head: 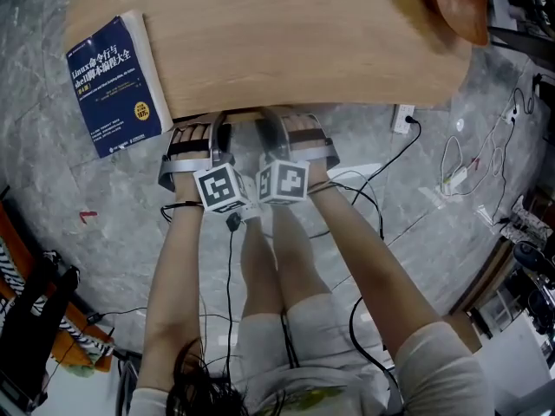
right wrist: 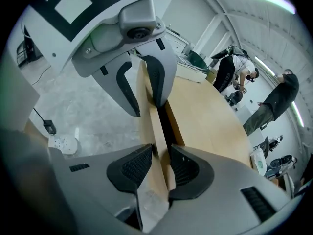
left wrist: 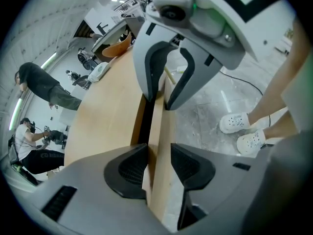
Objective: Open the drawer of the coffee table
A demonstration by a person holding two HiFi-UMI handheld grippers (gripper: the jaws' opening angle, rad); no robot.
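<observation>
At the left of the light wooden oval tabletop a blue paperback book lies at the rim, well clear of the work. Just to its right, at the near edge, the left gripper points steeply down and is clamped over the top edge of the pale wooden drawer front, one ribbed pad on each face of the panel. Beside it, almost touching, the right gripper grasps the same panel in the same way, its pads pressing both faces. A dark slit runs between the drawer front and the table body, so the drawer seems to be only slightly out. The step in hand looks like the start of the pull, with the grip made and most of the travel yet to come. The next move calls for both grippers to draw evenly toward the person, level with the slide, keeping the clamp firm so the thin edge does not slip out or the drawer skew. Farther right, a white power strip lies on the grey floor.
</observation>
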